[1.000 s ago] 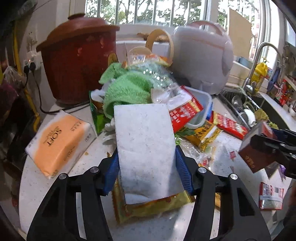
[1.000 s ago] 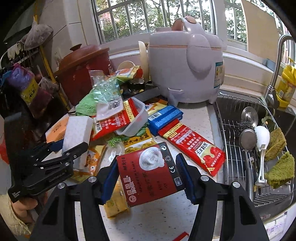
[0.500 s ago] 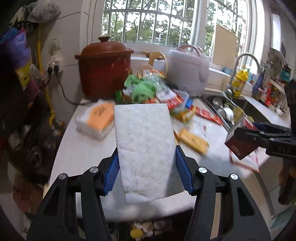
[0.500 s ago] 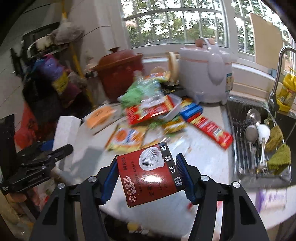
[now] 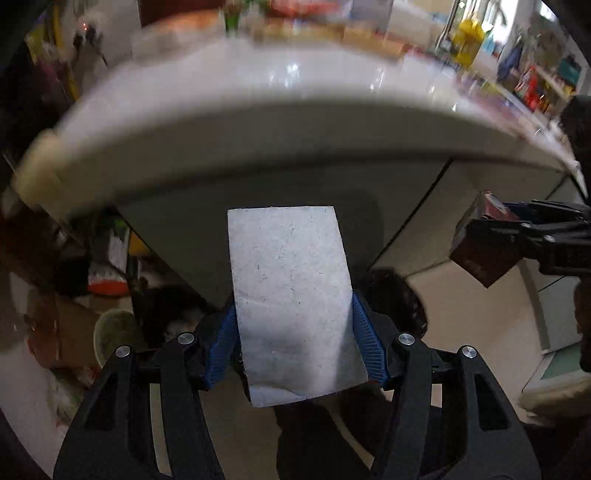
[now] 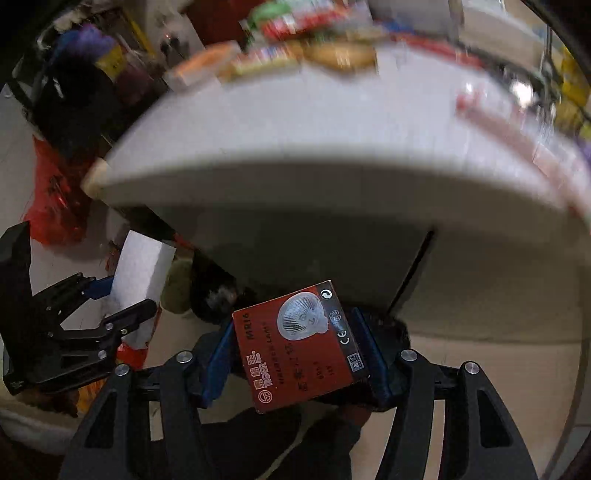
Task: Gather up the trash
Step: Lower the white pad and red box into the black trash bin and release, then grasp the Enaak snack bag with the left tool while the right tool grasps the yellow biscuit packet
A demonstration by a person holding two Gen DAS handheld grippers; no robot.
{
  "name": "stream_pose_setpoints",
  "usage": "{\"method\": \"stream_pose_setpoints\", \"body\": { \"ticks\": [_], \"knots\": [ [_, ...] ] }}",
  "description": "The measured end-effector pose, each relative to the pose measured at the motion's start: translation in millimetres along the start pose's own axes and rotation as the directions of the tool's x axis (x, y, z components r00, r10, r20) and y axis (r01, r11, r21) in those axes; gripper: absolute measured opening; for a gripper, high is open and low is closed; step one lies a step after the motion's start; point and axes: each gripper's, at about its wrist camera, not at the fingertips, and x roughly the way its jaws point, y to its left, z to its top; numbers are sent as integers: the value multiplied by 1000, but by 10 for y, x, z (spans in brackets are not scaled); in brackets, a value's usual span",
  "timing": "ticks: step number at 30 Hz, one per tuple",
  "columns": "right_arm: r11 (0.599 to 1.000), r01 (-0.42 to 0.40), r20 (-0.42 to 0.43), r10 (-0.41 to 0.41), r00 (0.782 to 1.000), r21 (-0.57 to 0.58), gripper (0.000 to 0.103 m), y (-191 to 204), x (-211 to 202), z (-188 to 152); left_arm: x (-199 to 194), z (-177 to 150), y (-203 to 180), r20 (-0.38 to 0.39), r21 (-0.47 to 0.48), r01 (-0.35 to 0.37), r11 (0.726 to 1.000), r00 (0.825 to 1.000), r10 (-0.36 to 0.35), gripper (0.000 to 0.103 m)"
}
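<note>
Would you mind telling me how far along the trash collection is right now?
Partly done. In hand: the left gripper clamps a white sponge block, the right gripper a red lamp box, both below the countertop edge. Left: dropping them, then the blurred wrappers on the counter.

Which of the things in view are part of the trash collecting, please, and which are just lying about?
In hand:
- white block, left gripper
- red lamp box, right gripper

Lying about:
- blurred packets on the countertop
- red bag on the floor
</note>
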Motion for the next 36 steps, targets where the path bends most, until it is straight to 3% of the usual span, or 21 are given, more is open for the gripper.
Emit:
{"method": "stream_pose_setpoints", "body": {
  "ticks": [7, 9, 10, 11, 12, 15, 19, 23, 25, 28, 29, 31, 36],
  "knots": [
    [998, 47, -65, -45, 997, 31, 58, -206, 887, -272, 930, -264, 64, -65, -13, -25, 1000, 998, 24, 58],
    [998, 48, -86, -44, 995, 45, 59, -254, 1091, -305, 1104, -333, 55, -90, -10, -13, 1000, 996, 12, 64],
    [997, 61, -86, -57, 995, 52, 73, -277, 1145, -316, 1177, -372, 53, -108, -6, -14, 1000, 994, 13, 68],
    [996, 67, -79, -63, 995, 59, 87, -299, 1165, -321, 1208, -401, 50, -117, 0, -26, 1000, 993, 26, 82],
    [996, 75, -70, -71, 995, 56, 88, -322, 1166, -311, 1231, -434, 52, -121, 5, -45, 999, 992, 45, 89],
    [995, 95, -76, -91, 993, 39, 88, -324, 1102, -315, 1181, -471, 78, -121, -3, -46, 999, 992, 45, 89],
    [995, 92, -26, -91, 995, 34, 88, -313, 732, -274, 861, -399, 124, -85, -7, -36, 999, 996, 35, 89],
    [999, 25, 121, -27, 992, 21, 88, -138, -115, 67, 69, -90, 165, 63, -18, -30, 999, 998, 31, 90],
    [1000, -15, 232, 18, 972, -14, 89, 8, -598, 362, -291, 97, 177, 147, -26, -28, 999, 989, 32, 91],
    [997, -18, 354, 45, 934, -78, 96, 160, -983, 763, -763, 447, 207, 294, -38, -40, 999, 955, 49, 93],
    [994, -15, 390, 58, 919, -112, 97, 191, -1052, 937, -859, 557, 222, 327, -45, -37, 998, 944, 50, 93],
    [988, 20, 408, 46, 912, -156, 97, 280, -969, 1230, -1004, 789, 238, 383, -65, -38, 997, 922, 60, 93],
    [982, 35, 281, 20, 959, -188, 94, 72, -385, 1891, -1057, 1244, 317, 428, -113, -49, 992, 899, 93, 93]
  ]
}}
